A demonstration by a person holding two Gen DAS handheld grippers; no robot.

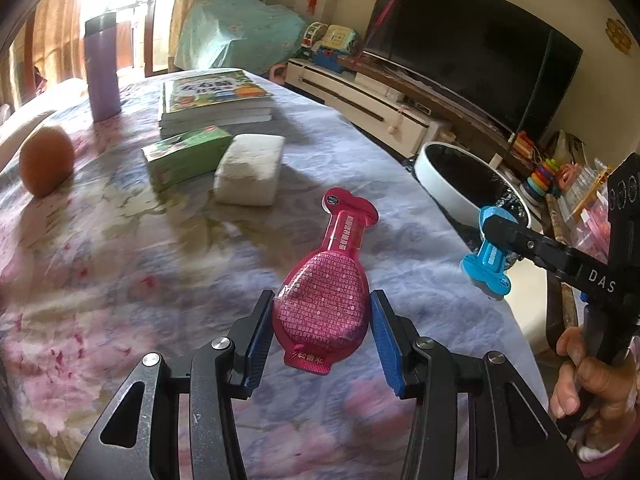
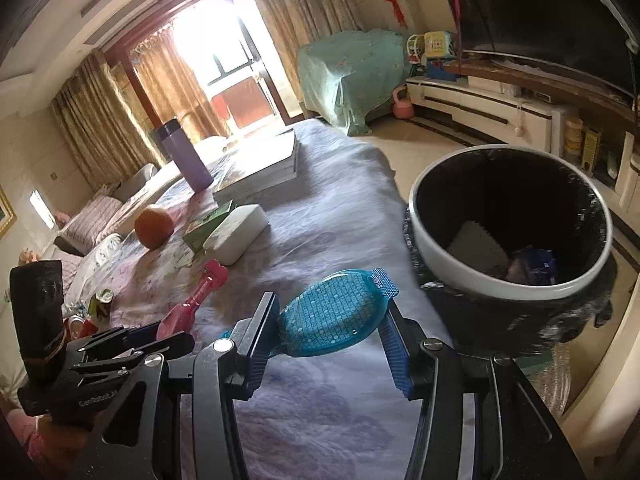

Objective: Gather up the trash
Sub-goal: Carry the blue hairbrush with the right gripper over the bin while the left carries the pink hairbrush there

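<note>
Over the desk: left tongs [image 1: 320, 320] pinch pink pouch [image 1: 324, 280].
Right tongs [image 2: 332, 320]: pinch blue pouch [image 2: 334, 314], beside bin [image 2: 480, 280].
Tip: reach above bin, then drop.

A floral tablecloth [image 1: 120, 240] in pale lavender, pink and olive covers the table. A magenta pink pouch [image 1: 324, 300] printed with fine white text sits between blue-padded black fingers of the left gripper [image 1: 320, 328]. A turquoise blue pouch [image 2: 332, 316] with a grid of small white print sits in the right gripper [image 2: 332, 332], also black with blue pads. The trash bin [image 2: 440, 248] has a white rim and a black liner. Farther off are an orange fruit [image 1: 46, 160], a lilac tumbler [image 1: 102, 76] with a dark lid, a green box [image 1: 186, 154], a white sponge-like block [image 1: 250, 168] and books [image 1: 216, 96] with green covers.
</note>
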